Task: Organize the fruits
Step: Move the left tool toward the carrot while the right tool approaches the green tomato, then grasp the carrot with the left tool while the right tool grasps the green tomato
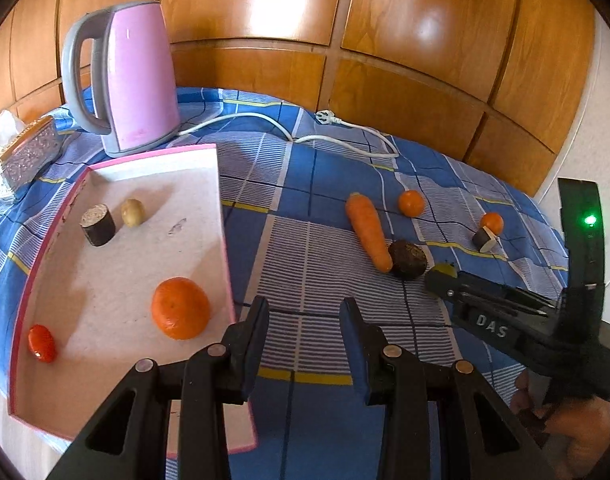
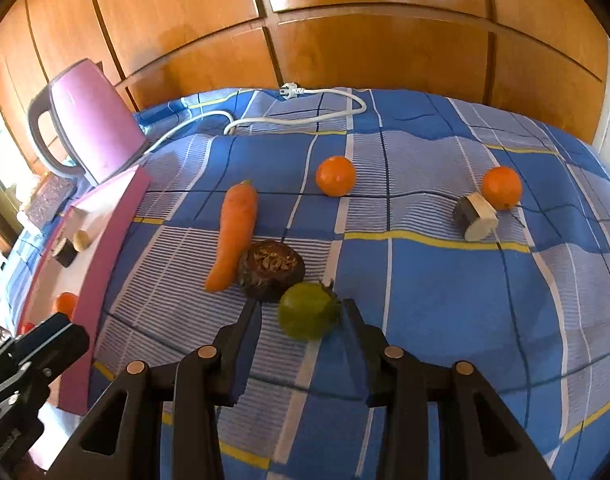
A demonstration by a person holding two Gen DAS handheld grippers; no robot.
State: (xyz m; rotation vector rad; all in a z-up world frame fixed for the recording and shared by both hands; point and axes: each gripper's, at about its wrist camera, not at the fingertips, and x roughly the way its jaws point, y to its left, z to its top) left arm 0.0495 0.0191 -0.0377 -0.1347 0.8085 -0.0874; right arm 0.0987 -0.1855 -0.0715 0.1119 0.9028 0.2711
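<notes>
A pink-rimmed tray [image 1: 117,264] on the left holds a large orange [image 1: 180,308], a red tomato [image 1: 42,342], a small potato [image 1: 133,212] and a dark cut cylinder [image 1: 98,224]. On the blue cloth lie a carrot [image 2: 235,236], a dark round fruit [image 2: 271,270], a green fruit [image 2: 308,316], two oranges [image 2: 335,175] [image 2: 501,187] and a dark cut piece [image 2: 475,216]. My right gripper [image 2: 303,310] is open, its fingers on either side of the green fruit. My left gripper [image 1: 304,307] is open and empty beside the tray's right rim.
A pink kettle [image 1: 125,76] stands behind the tray, its white cord [image 1: 345,140] trailing across the far cloth. A tissue box [image 1: 25,156] sits at the far left. Wooden panels [image 1: 345,20] back the table.
</notes>
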